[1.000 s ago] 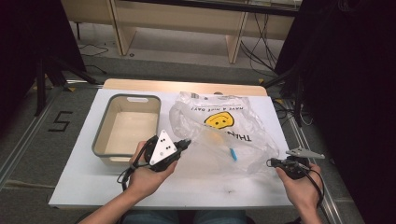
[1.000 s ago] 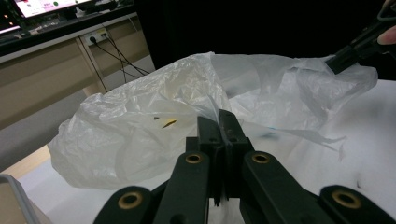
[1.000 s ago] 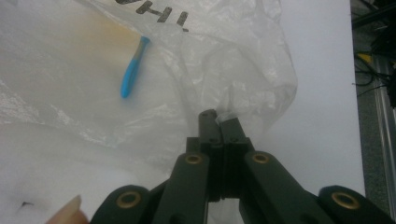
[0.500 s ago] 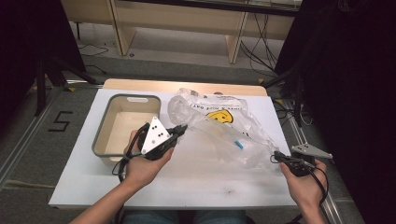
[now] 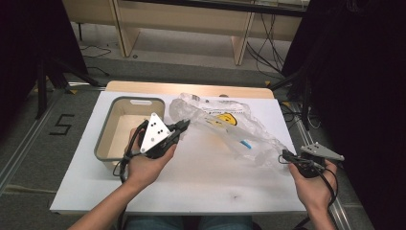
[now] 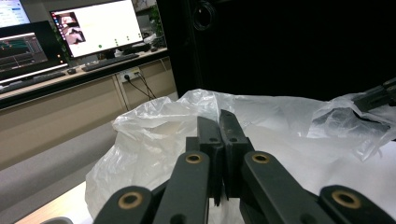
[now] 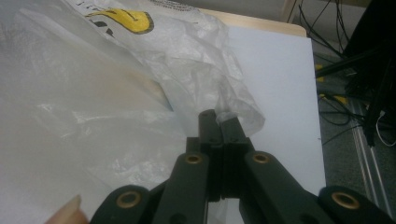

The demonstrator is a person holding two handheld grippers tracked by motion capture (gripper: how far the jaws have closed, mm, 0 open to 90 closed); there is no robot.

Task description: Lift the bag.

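Your left tool (image 5: 184, 125) and right tool (image 5: 286, 155) are each clamped on an edge of the clear plastic bag (image 5: 230, 127), pulling it taut between them above the white desk (image 5: 201, 182), beside the beige bin (image 5: 125, 115), probably to spread it open.

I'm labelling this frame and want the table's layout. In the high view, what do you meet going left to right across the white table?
Beige bin → left gripper, its fingers shut on the bag's left end → clear plastic bag with a yellow smiley → right gripper, pinching the bag's right end.
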